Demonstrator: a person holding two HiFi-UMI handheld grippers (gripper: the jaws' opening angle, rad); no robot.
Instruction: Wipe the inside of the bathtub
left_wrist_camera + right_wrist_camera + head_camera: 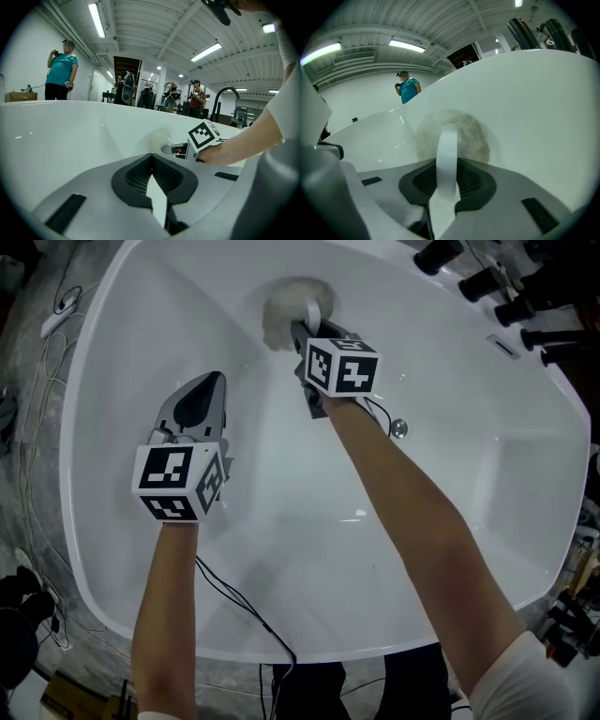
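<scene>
White bathtub point(112, 549) wall is touched by the scrub pad point(286, 310), clamped by its handle in the right gripper point(302, 332). The left gripper point(211, 382) is held with jaws together, empty. The pad could be twisted loose by skewed pressure.

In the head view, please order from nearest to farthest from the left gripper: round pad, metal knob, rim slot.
1. The round pad, ahead and right of the left gripper.
2. The metal knob, farther right.
3. The rim slot, far right.
</scene>
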